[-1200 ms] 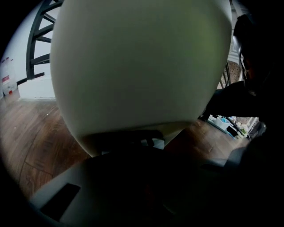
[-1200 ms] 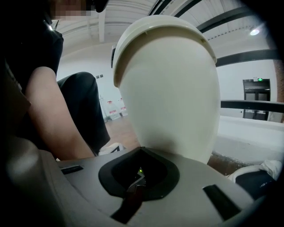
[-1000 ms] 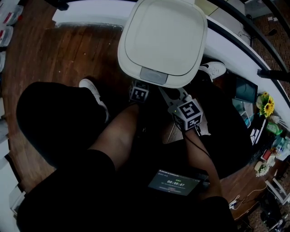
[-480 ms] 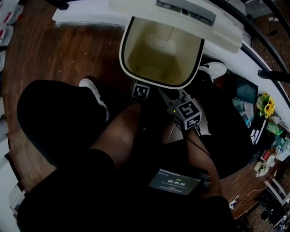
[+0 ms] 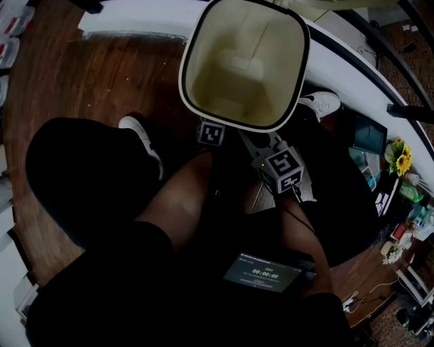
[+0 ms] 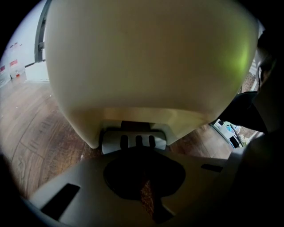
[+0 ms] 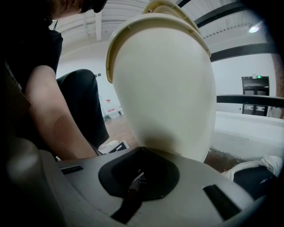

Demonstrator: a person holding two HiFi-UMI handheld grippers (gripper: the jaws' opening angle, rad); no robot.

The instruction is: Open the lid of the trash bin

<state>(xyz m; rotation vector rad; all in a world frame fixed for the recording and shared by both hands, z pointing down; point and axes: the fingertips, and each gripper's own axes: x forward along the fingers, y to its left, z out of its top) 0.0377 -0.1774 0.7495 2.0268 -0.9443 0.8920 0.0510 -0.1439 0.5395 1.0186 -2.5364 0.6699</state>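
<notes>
The cream trash bin (image 5: pixel 244 64) stands open, its bare inside showing in the head view. Its lid (image 5: pixel 324 3) is tipped up behind the far rim, mostly out of frame; the right gripper view shows the lid (image 7: pixel 171 9) edge above the rim. My left gripper (image 6: pixel 142 155) is shut, its tips against the grey foot pedal (image 6: pixel 134 141) at the bin's base. In the head view only its marker cube (image 5: pixel 211 133) shows under the near rim. My right gripper (image 5: pixel 256 141) is shut and holds nothing. It rests low beside the bin wall (image 7: pixel 164 88).
Dark wood floor (image 5: pixel 102 74) surrounds the bin, with a white curved counter (image 5: pixel 352 68) behind it. The person's white shoes (image 5: pixel 139 135) and legs flank the bin. A small screen (image 5: pixel 262 272) sits in the lap. Yellow flowers (image 5: pixel 399 156) and clutter lie at the right.
The lid has swung up from fully shut over the bin to upright behind it, exposing the inside. Both grippers have stayed almost where they were.
</notes>
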